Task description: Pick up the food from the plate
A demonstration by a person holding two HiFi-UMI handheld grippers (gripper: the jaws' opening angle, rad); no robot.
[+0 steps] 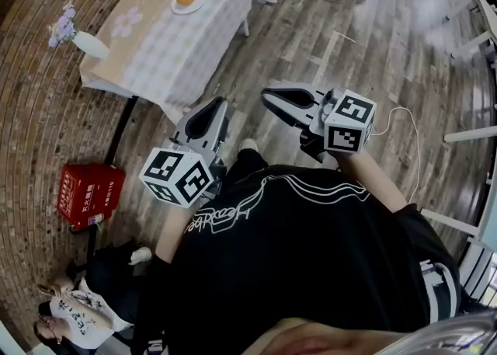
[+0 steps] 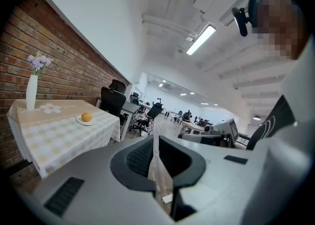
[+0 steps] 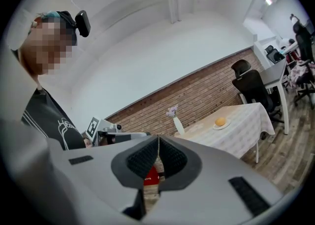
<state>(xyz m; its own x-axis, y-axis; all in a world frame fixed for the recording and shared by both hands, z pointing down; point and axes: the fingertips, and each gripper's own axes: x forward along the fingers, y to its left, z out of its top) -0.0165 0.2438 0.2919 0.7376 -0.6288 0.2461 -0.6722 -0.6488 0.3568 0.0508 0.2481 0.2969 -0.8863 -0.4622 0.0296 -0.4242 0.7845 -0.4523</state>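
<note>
Both of mine are held in close to my chest. Left gripper (image 1: pixel 217 106) has its pads closed together with nothing between them; the right gripper (image 1: pixel 270 98) is the same, tips touching and empty.

Past the left jaws there's only bare floor. Through the right jaws I see a red box (image 3: pixel 150 176) on the floor by the brick wall, off to my left side.

The food (image 2: pixel 86 116), round and orange-coloured, sits on a small white plate (image 2: pixel 78 120). It's well ahead and up-left of the left gripper. From the right gripper it's ahead and off to the right. The plate is near the table's (image 1: pixel 155 43) far edge, and the vase (image 1: pixel 89 44) stands at the opposite corner, well apart from it.

Risks as I judge them:
- Arriving with jaws closed would make the tips shove the food, and since it's round it would likely roll off the plate.
- The plate is close to the edge, so a low approach could push it over.
- Loose tablecloth: a jaw could snag it and drag the plate and vase.
- The white cable (image 1: pixel 404 116) off the right gripper could catch while I walk over.
</note>
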